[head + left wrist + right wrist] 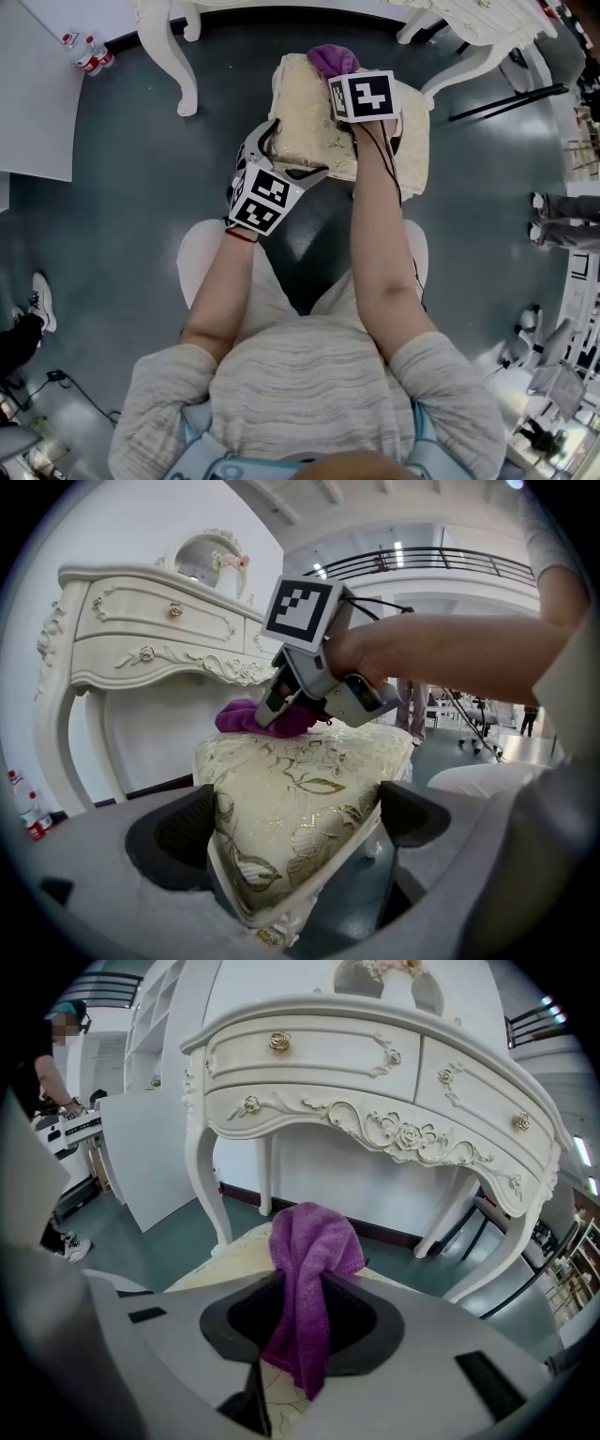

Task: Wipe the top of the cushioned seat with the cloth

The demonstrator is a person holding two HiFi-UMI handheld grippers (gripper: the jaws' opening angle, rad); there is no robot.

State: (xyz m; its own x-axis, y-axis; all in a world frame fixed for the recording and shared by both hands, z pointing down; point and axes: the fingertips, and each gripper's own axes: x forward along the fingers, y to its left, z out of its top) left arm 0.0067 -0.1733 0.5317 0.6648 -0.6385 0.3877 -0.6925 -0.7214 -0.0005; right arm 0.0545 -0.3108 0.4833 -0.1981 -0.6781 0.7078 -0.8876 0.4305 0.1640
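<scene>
Cushioned seat in cream brocade with gold flowers [305, 127] stands on a dark grey-green floor [103, 234] before a white carved dressing table [375, 1072]. At its near-left corner the left gripper [292, 822] presses both jaws against the cushion (fabric fills the gap). Farther right, the right gripper [305, 1321] pinches a purple terry cloth [314, 1241] on the seat's far edge.

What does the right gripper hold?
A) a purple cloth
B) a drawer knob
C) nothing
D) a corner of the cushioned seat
A: in the right gripper view, the right gripper is shut on the purple cloth, while the left gripper clamps a corner of the cushioned seat.
</scene>
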